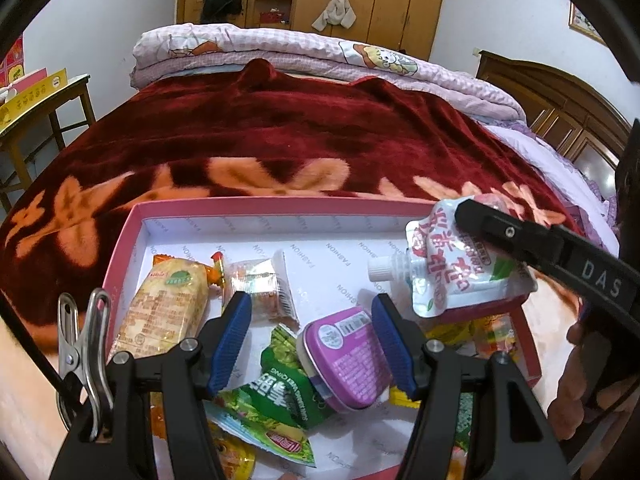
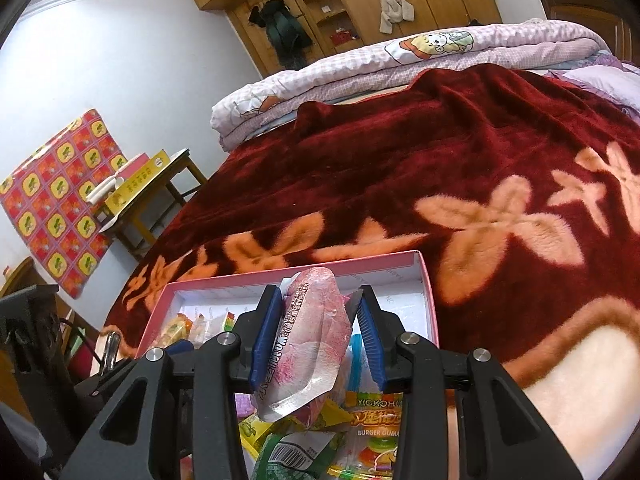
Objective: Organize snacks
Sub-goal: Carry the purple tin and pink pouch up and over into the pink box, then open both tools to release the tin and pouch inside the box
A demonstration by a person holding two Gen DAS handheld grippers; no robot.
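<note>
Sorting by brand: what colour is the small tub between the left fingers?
Purple tub, clearest in left wrist view.

Gummy packet (image 2: pixel 374 440) half behind right claw (image 2: pixel 316 344), cut off below.

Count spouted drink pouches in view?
1: the spouted pouch, clamped in the right gripper above the pink box at its right side. Others may lie hidden under the snack pile.
</note>
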